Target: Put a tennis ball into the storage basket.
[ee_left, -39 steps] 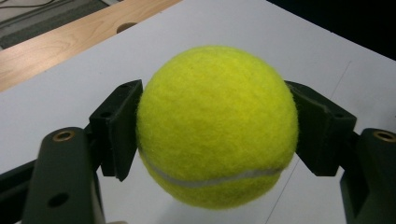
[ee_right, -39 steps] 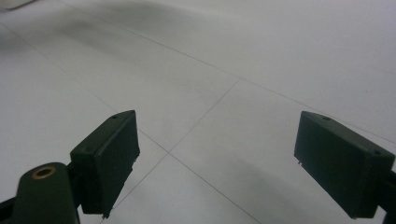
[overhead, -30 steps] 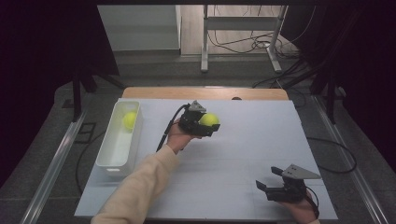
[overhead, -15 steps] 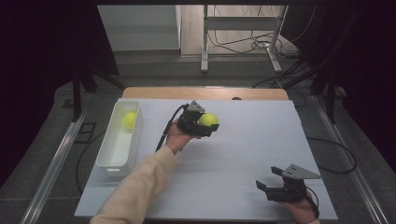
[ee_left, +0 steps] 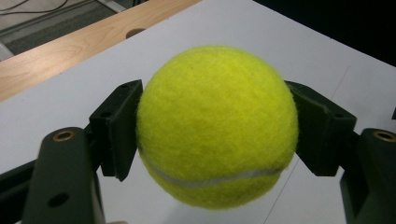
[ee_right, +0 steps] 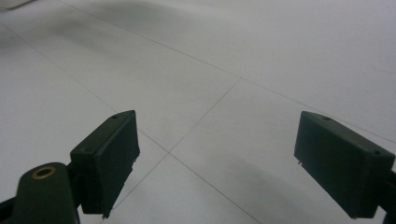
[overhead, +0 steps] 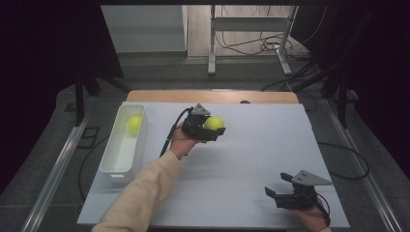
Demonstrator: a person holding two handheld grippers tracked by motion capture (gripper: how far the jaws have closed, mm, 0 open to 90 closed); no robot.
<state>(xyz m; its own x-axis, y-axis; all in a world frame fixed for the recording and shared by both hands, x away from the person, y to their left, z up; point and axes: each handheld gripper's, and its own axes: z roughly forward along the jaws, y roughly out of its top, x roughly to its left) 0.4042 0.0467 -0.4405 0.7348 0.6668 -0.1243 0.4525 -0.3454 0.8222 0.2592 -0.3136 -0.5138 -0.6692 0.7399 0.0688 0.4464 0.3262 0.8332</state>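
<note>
My left gripper (overhead: 212, 129) is shut on a yellow tennis ball (overhead: 214, 123), held above the white table top near its middle back. In the left gripper view the ball (ee_left: 217, 126) sits squeezed between both black pads (ee_left: 116, 126). A second yellow tennis ball (overhead: 134, 123) lies at the far end of a white bin (overhead: 111, 164) on the table's left side. My right gripper (overhead: 276, 186) rests low at the front right of the table, open, with nothing between its fingers (ee_right: 109, 158).
A wooden strip (overhead: 212, 96) runs along the table's far edge. Cables and a metal stand leg (overhead: 211, 43) lie on the floor beyond. Metal rails (overhead: 53, 169) flank the table on both sides.
</note>
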